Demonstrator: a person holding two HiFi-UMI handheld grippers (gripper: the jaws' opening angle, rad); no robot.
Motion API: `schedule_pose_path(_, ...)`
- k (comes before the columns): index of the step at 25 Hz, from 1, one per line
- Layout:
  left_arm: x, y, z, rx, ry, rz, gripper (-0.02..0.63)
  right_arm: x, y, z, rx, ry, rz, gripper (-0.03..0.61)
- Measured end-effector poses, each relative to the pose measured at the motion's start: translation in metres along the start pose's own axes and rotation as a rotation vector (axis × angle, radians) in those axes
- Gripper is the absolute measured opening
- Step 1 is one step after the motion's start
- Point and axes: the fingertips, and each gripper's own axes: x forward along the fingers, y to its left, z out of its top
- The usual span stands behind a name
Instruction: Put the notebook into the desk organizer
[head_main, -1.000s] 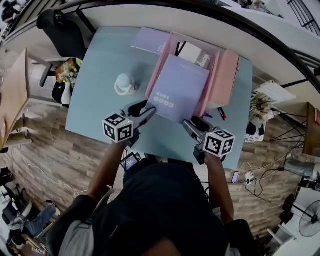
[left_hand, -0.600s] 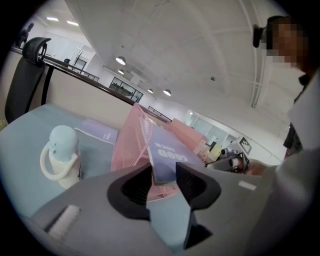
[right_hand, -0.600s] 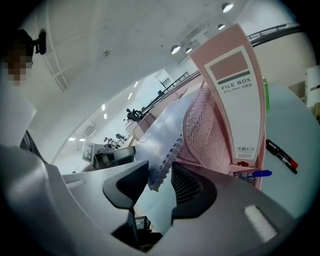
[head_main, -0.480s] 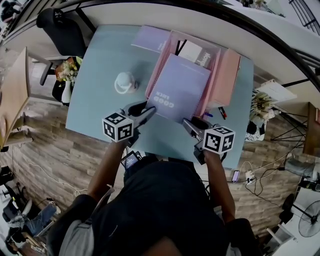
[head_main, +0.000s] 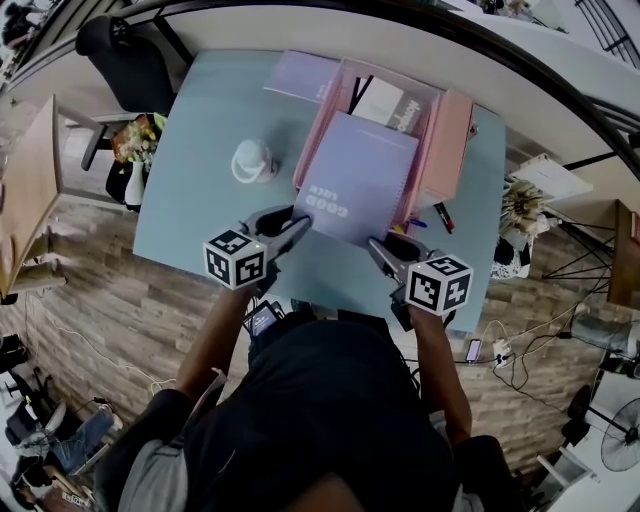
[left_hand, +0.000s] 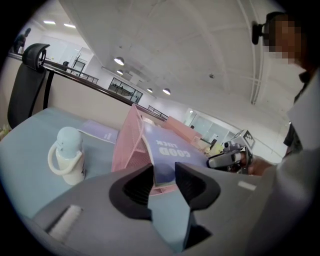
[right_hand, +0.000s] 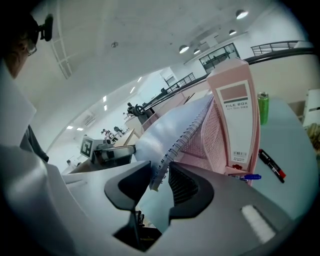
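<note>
Notebook (head_main: 362, 180) leans with its upper end in the pink desk organizer (head_main: 445, 150), one lower corner clamped in the left hand-held gripper (head_main: 300, 222). Right hand-held gripper (head_main: 375, 244), jaws just closing, straddles its spiral edge, apparently not yet pinching.

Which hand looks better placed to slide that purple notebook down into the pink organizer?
Left, probably. The left claw clamps a near corner of the notebook. The right claw has just been closing around the spiral corner, but a gap shows beside one pad. The organizer lies straight ahead of both.
</note>
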Motion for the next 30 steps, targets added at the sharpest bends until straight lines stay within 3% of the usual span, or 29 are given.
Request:
schedule_pose_path(12,-0.025,-0.018,0.008,0.105,-0.038,0.000,0.193,-0.014,0.023,-0.003,-0.054,-0.049,-0.030,0.114)
schedule_pose_path(30,-0.068,-0.034,-0.007,0.127,-0.058,-0.021,0.189,-0.025,0.063,-0.026,-0.093,-0.079,-0.049,0.114)
